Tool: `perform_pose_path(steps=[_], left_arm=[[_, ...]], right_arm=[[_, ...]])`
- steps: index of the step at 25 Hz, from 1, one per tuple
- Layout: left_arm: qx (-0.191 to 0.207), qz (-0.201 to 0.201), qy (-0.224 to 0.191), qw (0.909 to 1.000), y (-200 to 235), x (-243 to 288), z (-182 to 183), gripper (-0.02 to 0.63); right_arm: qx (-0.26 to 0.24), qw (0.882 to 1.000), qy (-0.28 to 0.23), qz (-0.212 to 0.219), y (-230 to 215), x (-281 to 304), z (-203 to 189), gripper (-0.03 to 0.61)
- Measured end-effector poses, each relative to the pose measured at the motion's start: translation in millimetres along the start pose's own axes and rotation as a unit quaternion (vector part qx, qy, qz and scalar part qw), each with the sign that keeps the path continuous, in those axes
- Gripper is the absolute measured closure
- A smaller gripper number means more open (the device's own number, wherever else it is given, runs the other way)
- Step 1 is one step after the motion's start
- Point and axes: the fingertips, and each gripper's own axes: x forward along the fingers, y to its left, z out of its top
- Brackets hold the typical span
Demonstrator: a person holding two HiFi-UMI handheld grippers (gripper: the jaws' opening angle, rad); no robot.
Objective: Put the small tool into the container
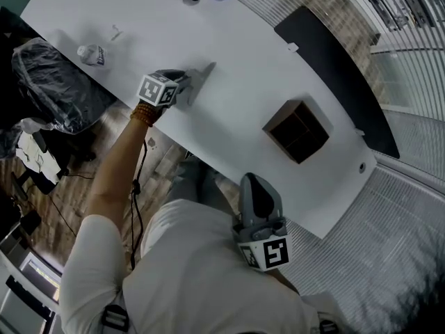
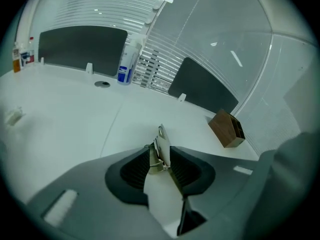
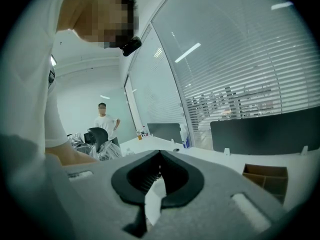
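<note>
A small silvery metal tool (image 2: 160,151), flat and shaped rather like a nail clipper, is sitting between the tips of the left gripper (image 1: 205,73). This is happening at the white curved table (image 1: 243,54), in the upper middle of the head view. The jaws are standing slightly apart around the tool. Their pads are lying right beside its flat sides but do not appear to be squeezing, so it is probably not gripped yet.

The tool is looking light, stiff and smooth, so it is likely to skid or twist on the slick tabletop. Taking it across its flat sides near the middle, well back on the ribbed pads, seems safest.

The brown wooden container (image 1: 281,113), open-topped and split into compartments, is sitting well apart at centre right. The person's left forearm, wearing a brown bead bracelet (image 1: 142,113), is reaching from lower left to the table edge, with the gripper angling down onto the surface. The right gripper (image 1: 256,183) is hanging near the person's body at lower centre, jaws together and holding nothing.
</note>
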Motion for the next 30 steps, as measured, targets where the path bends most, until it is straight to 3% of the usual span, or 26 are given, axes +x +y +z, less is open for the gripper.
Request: perform_pose_path(steps=[14,30], left_arm=[[-0.038,-0.052,0.014,0.9978,0,21,-4,0.483],[-0.06,-0.088,0.004,0.9943,-19,19,5,0.595]], right_arm=[[0.004,1.0,0.007,-0.013,-10,-2,-5,0.578],[0.004,1.0,0.002,-0.007,-6,-7,-2,0.578]])
